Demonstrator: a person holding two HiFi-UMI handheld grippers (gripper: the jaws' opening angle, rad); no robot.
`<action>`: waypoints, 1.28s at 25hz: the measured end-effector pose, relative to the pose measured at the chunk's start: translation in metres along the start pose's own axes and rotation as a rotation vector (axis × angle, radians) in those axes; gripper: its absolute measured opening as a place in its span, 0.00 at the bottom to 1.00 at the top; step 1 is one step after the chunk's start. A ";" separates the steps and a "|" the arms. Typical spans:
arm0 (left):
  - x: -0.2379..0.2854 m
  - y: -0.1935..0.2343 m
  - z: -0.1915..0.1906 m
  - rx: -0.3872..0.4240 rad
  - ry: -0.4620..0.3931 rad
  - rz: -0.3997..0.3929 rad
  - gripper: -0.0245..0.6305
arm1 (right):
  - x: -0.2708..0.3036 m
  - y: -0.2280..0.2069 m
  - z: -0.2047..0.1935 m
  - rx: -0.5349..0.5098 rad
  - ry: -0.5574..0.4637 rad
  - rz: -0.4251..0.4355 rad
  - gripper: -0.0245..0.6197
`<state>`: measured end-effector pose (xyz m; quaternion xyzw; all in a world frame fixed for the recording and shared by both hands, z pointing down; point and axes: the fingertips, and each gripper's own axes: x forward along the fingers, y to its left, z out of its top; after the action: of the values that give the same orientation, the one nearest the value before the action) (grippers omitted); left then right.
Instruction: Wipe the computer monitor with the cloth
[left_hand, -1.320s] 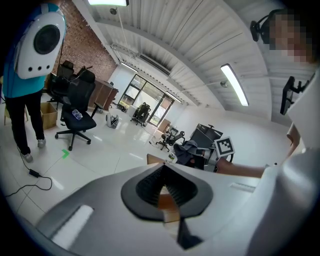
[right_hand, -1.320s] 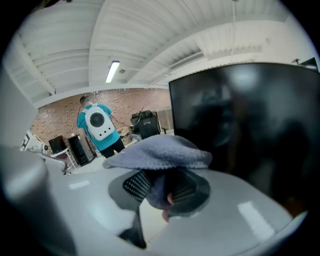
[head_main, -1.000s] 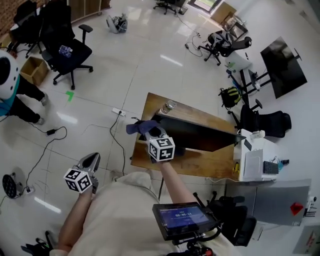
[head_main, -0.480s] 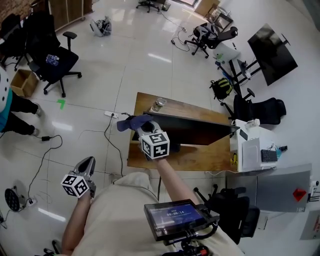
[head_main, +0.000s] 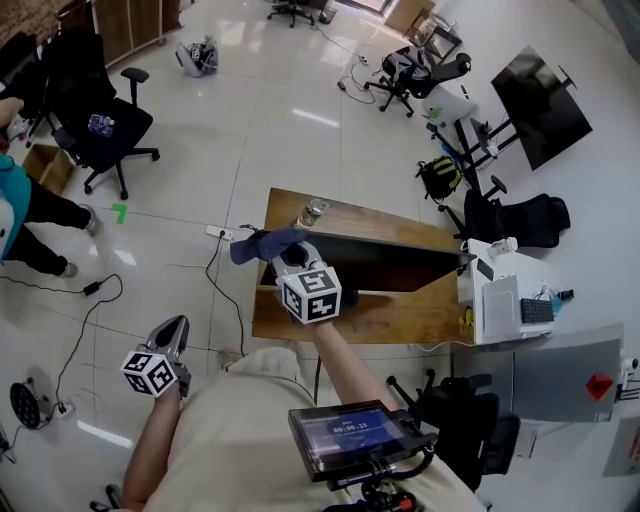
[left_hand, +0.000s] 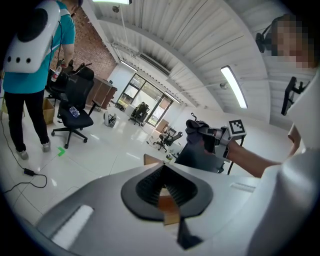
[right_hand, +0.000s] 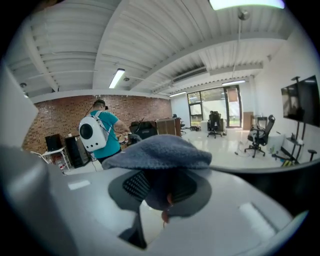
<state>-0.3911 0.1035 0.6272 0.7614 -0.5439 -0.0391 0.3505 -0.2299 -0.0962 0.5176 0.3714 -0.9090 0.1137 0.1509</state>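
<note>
The dark monitor leans on a wooden desk, its screen facing me. My right gripper is shut on a blue-grey cloth at the monitor's upper left corner. In the right gripper view the cloth drapes over the jaws and hides the fingertips of the right gripper. My left gripper hangs low at my left side over the floor, away from the desk, shut with nothing in it. The left gripper view shows its own jaws closed and, beyond them, the right gripper with the cloth against the monitor.
A glass jar stands at the desk's far left corner. White equipment sits at the desk's right end. A person in teal stands at far left. Office chairs, a power strip and cables lie around on the floor.
The head view has shifted slightly. My right gripper keeps the cloth at the monitor's left corner, nudged a little left. The left gripper has barely moved.
</note>
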 end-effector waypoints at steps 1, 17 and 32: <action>0.003 -0.001 0.001 0.002 0.003 -0.003 0.04 | -0.001 0.000 0.001 -0.005 -0.004 0.000 0.16; 0.069 -0.059 -0.005 0.013 0.052 -0.027 0.04 | -0.014 -0.014 -0.001 -0.054 0.013 0.127 0.16; 0.117 -0.100 -0.014 0.027 0.090 -0.020 0.04 | -0.023 -0.019 -0.001 -0.055 0.027 0.242 0.16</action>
<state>-0.2573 0.0269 0.6177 0.7723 -0.5207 -0.0012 0.3639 -0.2005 -0.0949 0.5121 0.2532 -0.9479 0.1109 0.1585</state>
